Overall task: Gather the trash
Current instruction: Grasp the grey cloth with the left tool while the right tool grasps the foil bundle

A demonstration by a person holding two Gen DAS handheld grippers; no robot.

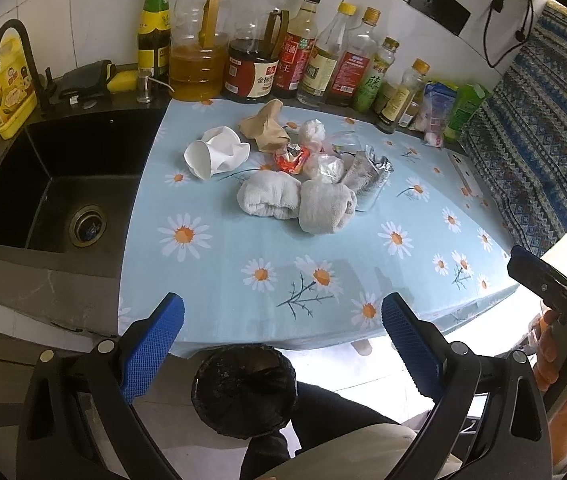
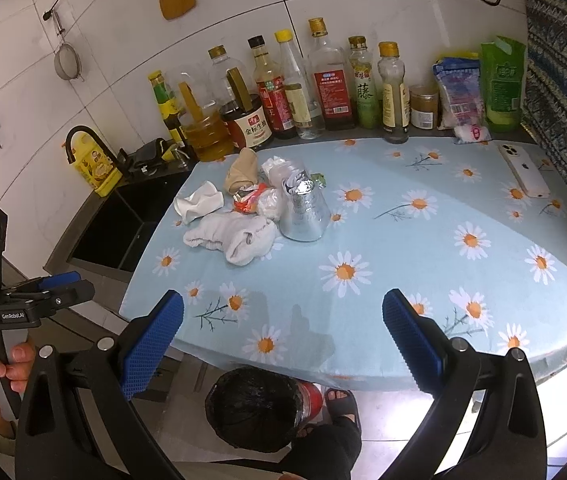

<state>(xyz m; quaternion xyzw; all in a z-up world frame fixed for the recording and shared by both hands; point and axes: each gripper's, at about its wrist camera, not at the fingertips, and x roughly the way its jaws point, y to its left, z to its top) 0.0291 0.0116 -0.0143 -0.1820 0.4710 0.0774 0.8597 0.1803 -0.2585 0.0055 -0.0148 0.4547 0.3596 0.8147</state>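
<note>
1. Opening step by the look of it: nothing gripped yet. Left gripper [image 1: 282,344] and right gripper [image 2: 282,340] both held back over the near edge of the bench [image 1: 243,296], jaws of each wide apart and empty.
2. Trash heaped mid-bench toward the far side: crushed paper cup [image 1: 216,155], brown paper wad [image 1: 264,127], red wrapper [image 1: 292,160], two grey cloth bundles [image 1: 295,201], clear plastic cup [image 2: 303,209] lying against the heap.
3. Black-lined bin [image 1: 243,390] on the floor just below the near bench edge, between the two grippers, mouth open.
4. Next move likely: reach forward to a near piece, probably a cloth bundle; close on it, draw back over the edge, release above the bin.
5. Room: wide bare cloth between grippers and heap. Sink [image 1: 59,184] drops off to the left; bottle row [image 1: 283,52] along the back wall; phone [image 2: 523,170] far right, well apart from the heap.
</note>
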